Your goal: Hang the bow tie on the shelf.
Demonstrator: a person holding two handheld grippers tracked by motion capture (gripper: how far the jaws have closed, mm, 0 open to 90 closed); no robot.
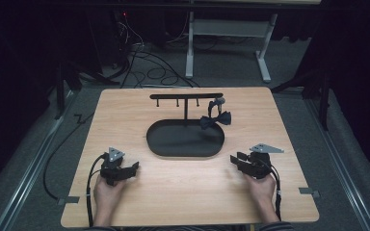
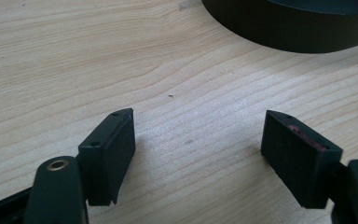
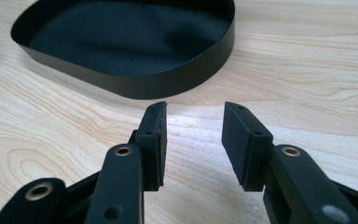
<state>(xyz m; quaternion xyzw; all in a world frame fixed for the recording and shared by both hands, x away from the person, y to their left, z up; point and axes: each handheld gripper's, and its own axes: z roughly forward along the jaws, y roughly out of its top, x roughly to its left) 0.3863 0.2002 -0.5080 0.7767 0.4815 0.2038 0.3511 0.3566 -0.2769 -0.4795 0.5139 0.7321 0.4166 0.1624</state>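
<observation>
Pale wood counter (image 1: 183, 192) carries a black oval tray (image 1: 185, 138) at its middle, with a rack (image 1: 187, 98) rising behind it and a dark bow tie (image 1: 216, 119) hanging at the tray's far right edge. Left tongs (image 1: 127, 169) and right tongs (image 1: 238, 161) sit low near the tray's front corners, both gaping with nothing between them.

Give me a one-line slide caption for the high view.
Two open hand-held grippers, left gripper and right gripper, rest beside a black oval tray; a bow tie hangs on its rack.
</observation>
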